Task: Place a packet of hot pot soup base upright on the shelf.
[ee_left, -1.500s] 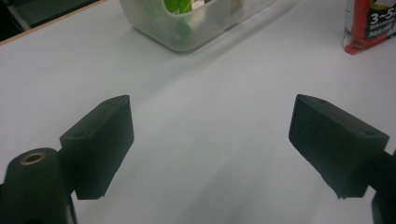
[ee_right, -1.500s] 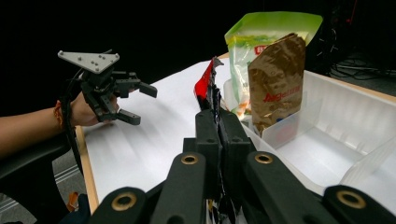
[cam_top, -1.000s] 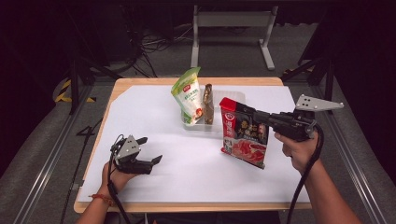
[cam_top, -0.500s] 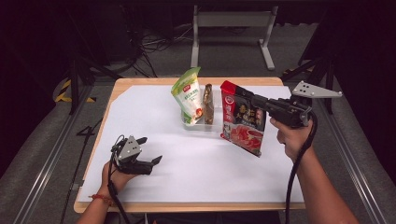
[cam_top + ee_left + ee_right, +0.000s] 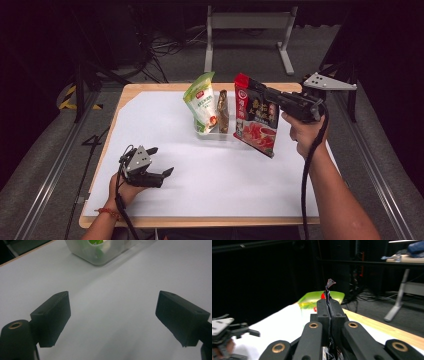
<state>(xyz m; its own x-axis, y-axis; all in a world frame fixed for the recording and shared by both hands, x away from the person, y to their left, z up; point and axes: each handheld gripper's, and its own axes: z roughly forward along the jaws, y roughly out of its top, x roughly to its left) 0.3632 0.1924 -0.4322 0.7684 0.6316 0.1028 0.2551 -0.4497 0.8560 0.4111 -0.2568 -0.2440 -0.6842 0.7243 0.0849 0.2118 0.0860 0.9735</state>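
The left gripper rests nearest, well short of the bin, jaws spread on nothing. Farther in, the right gripper pinches the red pack by its top edge, holding it in the air just right of the bin. The step looks like carrying; next it should be lowered into the bin beside the brown pack, with the green bag beyond.

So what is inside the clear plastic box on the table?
In the clear plastic box, a green-and-white pouch and a thin brown packet stand upright. The right claw holds a red packet beside it, hiding the box's right end.
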